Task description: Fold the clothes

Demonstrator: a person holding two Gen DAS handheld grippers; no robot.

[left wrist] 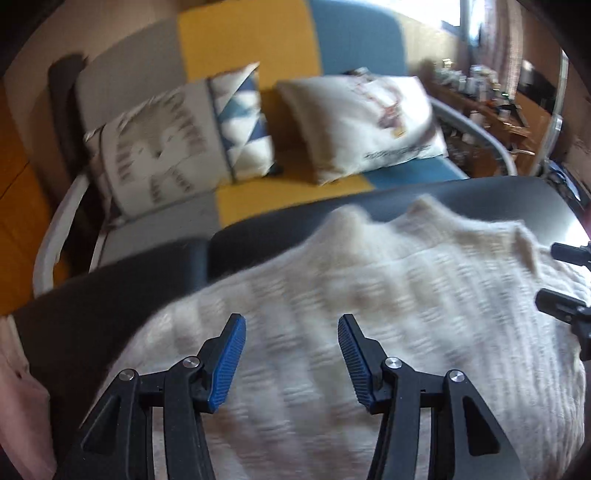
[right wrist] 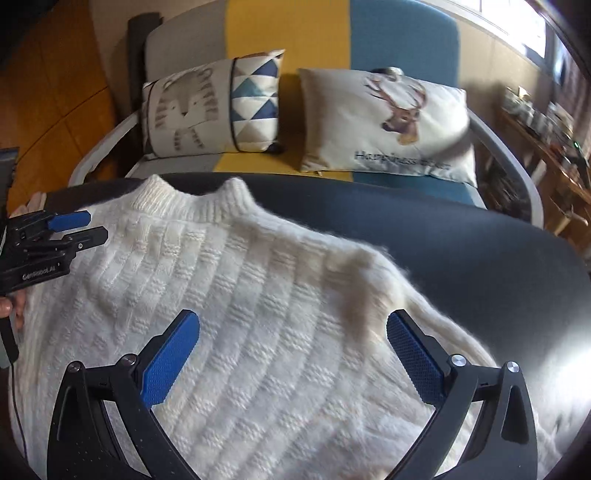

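A white knit sweater point(right wrist: 229, 295) lies spread flat on the dark counter point(right wrist: 480, 251), its ribbed collar point(right wrist: 192, 201) at the far edge, toward the sofa point(right wrist: 317, 33) with its cushions point(right wrist: 384, 122). The body fills most of the near counter and runs under both grippers; one shoulder slopes off to the right, and the sleeves are not clearly laid out in either view.

The right gripper point(right wrist: 293, 332) hangs over the sweater's middle, jaws spread wide, nothing between them and no pad pressing on the wool. The left gripper point(left wrist: 291, 326) hangs over the other side of the body, jaws roughly half open and likewise empty; its view is blurred.

The sweater looks thick, soft and fluffy: light to lift, but limp, so it will sag and drag unless it is carried from two points at once. The loose knit should grip well on the ribbed pads, though a shallow pinch may pull only the top layer or stretch the stitches. The firmest holds are likely the shoulder seams either side of the collar, or the hem corners, taken deep enough to catch both layers. The fold itself has not begun, by the look of it
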